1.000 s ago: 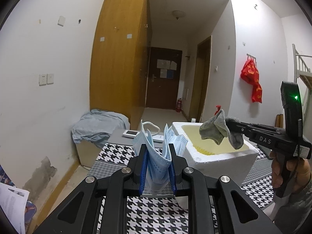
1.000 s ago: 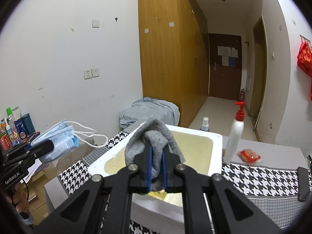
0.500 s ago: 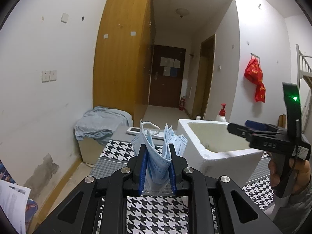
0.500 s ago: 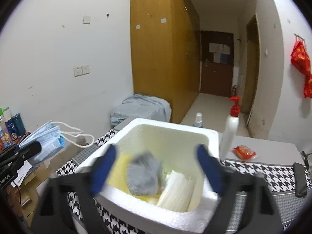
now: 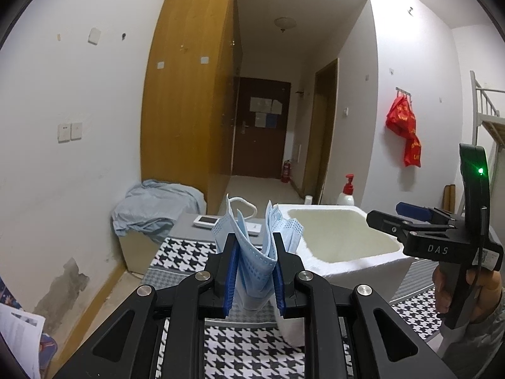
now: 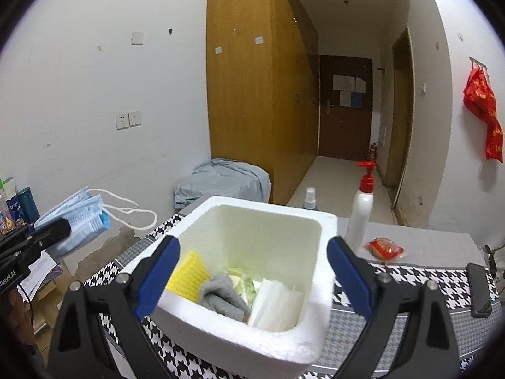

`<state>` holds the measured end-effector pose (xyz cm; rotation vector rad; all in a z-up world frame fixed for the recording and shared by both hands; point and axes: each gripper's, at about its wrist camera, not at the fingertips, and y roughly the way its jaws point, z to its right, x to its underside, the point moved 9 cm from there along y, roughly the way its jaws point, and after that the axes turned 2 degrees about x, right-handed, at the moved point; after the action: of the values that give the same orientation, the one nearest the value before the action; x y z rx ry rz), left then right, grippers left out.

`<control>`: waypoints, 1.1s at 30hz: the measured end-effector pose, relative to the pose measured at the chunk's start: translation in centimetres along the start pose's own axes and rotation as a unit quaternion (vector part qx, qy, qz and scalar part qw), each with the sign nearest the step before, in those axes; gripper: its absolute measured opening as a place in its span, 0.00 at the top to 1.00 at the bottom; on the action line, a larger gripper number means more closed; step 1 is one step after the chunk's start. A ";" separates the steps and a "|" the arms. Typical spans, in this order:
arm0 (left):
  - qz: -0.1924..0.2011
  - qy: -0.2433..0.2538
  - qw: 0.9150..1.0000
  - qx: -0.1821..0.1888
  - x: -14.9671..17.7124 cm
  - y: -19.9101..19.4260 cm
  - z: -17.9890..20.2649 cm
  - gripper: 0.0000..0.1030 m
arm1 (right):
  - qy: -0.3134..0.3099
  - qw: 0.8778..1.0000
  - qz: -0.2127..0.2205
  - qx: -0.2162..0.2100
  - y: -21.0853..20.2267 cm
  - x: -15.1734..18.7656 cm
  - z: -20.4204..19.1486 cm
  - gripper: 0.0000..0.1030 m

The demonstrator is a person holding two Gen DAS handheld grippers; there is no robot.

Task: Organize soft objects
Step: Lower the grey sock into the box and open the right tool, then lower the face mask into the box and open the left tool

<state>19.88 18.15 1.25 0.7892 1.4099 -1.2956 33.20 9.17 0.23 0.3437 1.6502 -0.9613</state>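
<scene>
Left gripper (image 5: 254, 268) fingers clamped on blue masks (image 5: 255, 246), right gripper (image 6: 252, 271) fingers spread wide, empty, above grey sock (image 6: 221, 293) in foam box (image 6: 240, 341)

A tall wooden wardrobe (image 6: 252, 88) lines the left wall of a narrow room, running toward a dark door (image 6: 344, 107) at 12 o'clock, papers pinned to it. A fire extinguisher (image 6: 373, 151) stands on the floor just right of the door. At 3 o'clock, a red bag (image 6: 483, 110) hangs from wall hooks. On a table under a houndstooth cloth (image 6: 410, 284), a white pump bottle (image 6: 361, 208) with a red top stands upright, a small spray bottle (image 6: 309, 199) to its left and a red packet (image 6: 383, 249) just beside it on the right. A dark phone (image 6: 478, 289) lies at 4 o'clock. A crumpled grey sheet (image 6: 221, 180) covers something against the wardrobe. Two sockets (image 6: 127, 120) sit on the wall at 9 o'clock.
</scene>
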 end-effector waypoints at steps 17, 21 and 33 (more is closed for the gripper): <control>0.005 0.035 0.998 0.054 -1.9 2.0 4.6 0.80 | 0.018 0.999 0.023 0.036 -3.4 0.9 4.1 0.00; -0.003 0.043 0.997 0.067 -1.9 2.9 5.8 0.80 | 0.030 0.998 0.026 0.047 -4.3 1.3 5.4 0.00; -0.024 0.056 0.994 0.092 -1.7 5.7 9.2 0.80 | 0.044 0.996 0.025 0.072 -6.0 2.5 8.7 0.00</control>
<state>27.93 10.75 2.06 0.9692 1.4194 -1.4526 34.26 -1.60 0.15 0.5292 1.6478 -1.0417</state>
